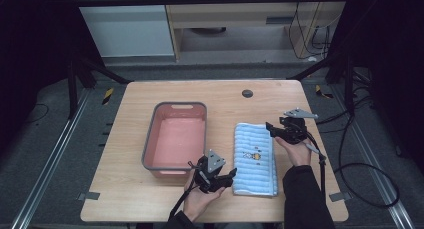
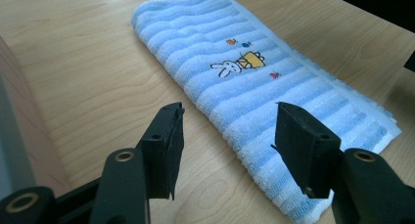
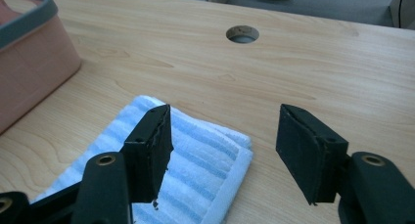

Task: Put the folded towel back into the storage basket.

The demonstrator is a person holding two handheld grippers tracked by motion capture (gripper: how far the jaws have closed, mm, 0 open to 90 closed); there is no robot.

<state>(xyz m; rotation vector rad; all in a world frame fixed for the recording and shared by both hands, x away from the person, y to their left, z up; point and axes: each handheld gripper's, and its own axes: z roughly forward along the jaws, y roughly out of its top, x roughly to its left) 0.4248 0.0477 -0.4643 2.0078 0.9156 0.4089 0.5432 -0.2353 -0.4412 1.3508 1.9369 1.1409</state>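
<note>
A folded blue-and-white striped terry towel with a small rabbit print lies flat on the pale wooden table, just right of the pink plastic tub with the grey rim and clear of it; the left gripper sits at the towel's near left corner with its jaws spread wide and nothing between them; the right gripper hangs at the towel's far right corner, jaws likewise wide and empty

The step in hand looks like taking hold of the towel at two opposite corners; to do it well, each gripper should come down so that one jaw slides under the folded edge and the other presses on top, catching every layer at once, since a bite on the top layer alone would let the fold fall open; in the left gripper view the towel's near end lies between and ahead of the jaws, so a short push forward should seat it

On room: the towel's right long edge has bare table beside it, and beyond its far end the wood is open up to the round cable hole; the tub wall left of the towel is the one obstacle, so any lift toward it needs height first
</note>
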